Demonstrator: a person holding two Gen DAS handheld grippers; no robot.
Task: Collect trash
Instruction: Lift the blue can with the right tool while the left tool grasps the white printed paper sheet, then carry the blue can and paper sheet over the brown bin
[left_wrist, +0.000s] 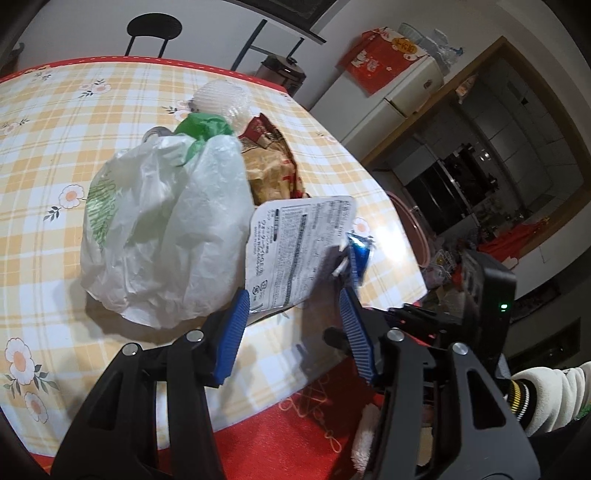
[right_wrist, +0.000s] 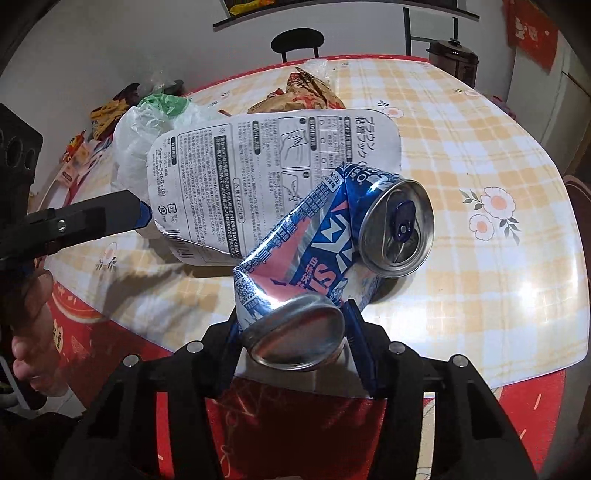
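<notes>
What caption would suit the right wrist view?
Right gripper clamps a crushed can above the checked table, beside a printed card.

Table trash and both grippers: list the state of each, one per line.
Crushed blue and white aluminium can: dented, tab opened, held above the table.
White printed packaging card: crumpled, one edge between the left gripper's fingers.
White plastic bag: bunched, resting on the table.
Brown snack wrapper: crumpled behind the bag.
Right gripper: shut on the can.
Left gripper: open around the card.
</notes>
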